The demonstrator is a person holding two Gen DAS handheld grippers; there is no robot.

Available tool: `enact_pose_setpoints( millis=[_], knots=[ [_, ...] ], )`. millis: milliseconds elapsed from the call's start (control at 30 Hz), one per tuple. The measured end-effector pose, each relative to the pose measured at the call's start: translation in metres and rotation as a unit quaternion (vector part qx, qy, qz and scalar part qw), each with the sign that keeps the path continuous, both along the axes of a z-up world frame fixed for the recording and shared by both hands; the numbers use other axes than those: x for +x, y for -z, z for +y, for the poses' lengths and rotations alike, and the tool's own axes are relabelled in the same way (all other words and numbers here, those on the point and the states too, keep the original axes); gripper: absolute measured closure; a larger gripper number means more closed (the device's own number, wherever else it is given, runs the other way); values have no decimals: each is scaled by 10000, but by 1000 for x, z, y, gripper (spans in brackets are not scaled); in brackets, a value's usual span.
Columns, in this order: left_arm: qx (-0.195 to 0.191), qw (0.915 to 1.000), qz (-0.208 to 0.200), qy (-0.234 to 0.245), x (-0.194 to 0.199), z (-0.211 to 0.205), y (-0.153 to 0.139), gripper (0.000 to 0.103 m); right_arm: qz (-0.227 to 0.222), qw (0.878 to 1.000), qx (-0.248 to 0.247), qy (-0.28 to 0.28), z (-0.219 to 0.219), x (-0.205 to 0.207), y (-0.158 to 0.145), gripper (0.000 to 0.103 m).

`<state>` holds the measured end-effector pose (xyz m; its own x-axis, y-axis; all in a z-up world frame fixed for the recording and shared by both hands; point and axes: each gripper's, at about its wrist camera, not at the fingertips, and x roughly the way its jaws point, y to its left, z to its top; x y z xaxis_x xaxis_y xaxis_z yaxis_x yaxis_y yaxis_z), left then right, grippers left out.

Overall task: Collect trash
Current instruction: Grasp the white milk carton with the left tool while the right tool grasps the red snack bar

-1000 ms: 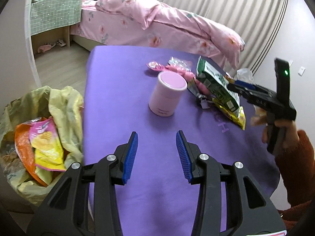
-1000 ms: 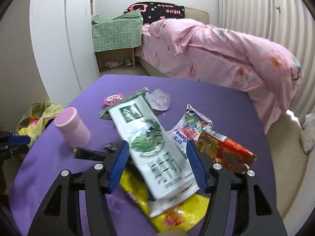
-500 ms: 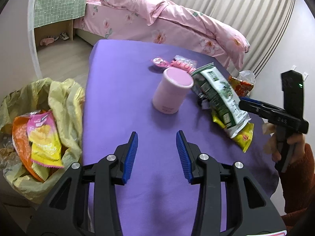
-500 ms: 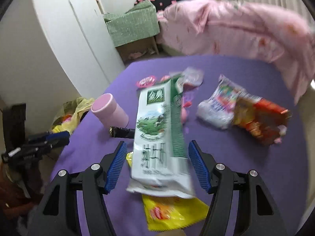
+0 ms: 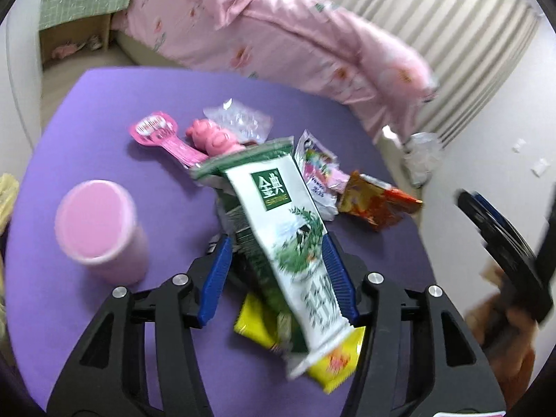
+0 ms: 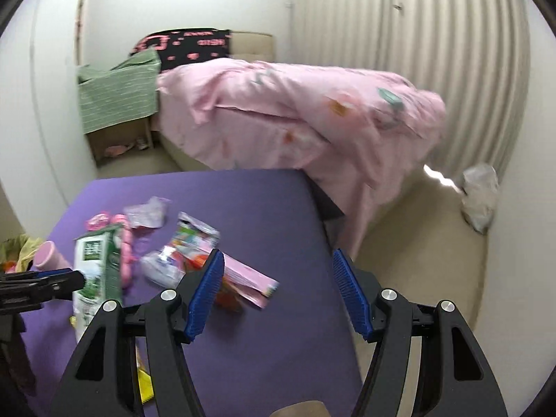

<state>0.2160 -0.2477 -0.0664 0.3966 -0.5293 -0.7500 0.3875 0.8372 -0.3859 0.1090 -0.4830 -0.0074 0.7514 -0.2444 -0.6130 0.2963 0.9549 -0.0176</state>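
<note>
The green-and-white milk carton, beside the pink cup, is framed by the opening left gripper, unpressed; closure is needed next, while the right gripper is held wide, empty.

Green-and-white milk carton, flattened, is lying lengthwise over a yellow snack bag on the purple table, w/ its sealed top end pointing toward the far side. Red-orange wrapper is sitting just right of it, crinkled, touching a multicolour candy packet. Pink lollipop-style pkg and pink pig-shaped piece are lying behind the carton, w/ a clear plastic bag beyond them.
</note>
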Motion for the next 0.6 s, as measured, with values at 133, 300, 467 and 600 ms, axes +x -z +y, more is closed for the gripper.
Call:
enact_pose_setpoints(
  millis=[133, 300, 467, 600],
  knots=[
    [462, 9989, -39, -63, 4, -24, 8, 51, 71, 9998, 62, 154, -17, -7, 14, 42],
    [757, 9956, -293, 474, -4, -38, 10, 51, 208, 9995, 242, -2, -12, 0, 31, 42],
    [725, 9929, -200, 917, -12, -15, 8, 61, 58, 9989, 375, -289, 6, 10, 31, 42],
    [975, 9880, -419, 1121, -22, 8, 4, 70, 89, 9979, 71, -638, 30, 26, 29, 42]
  ],
)
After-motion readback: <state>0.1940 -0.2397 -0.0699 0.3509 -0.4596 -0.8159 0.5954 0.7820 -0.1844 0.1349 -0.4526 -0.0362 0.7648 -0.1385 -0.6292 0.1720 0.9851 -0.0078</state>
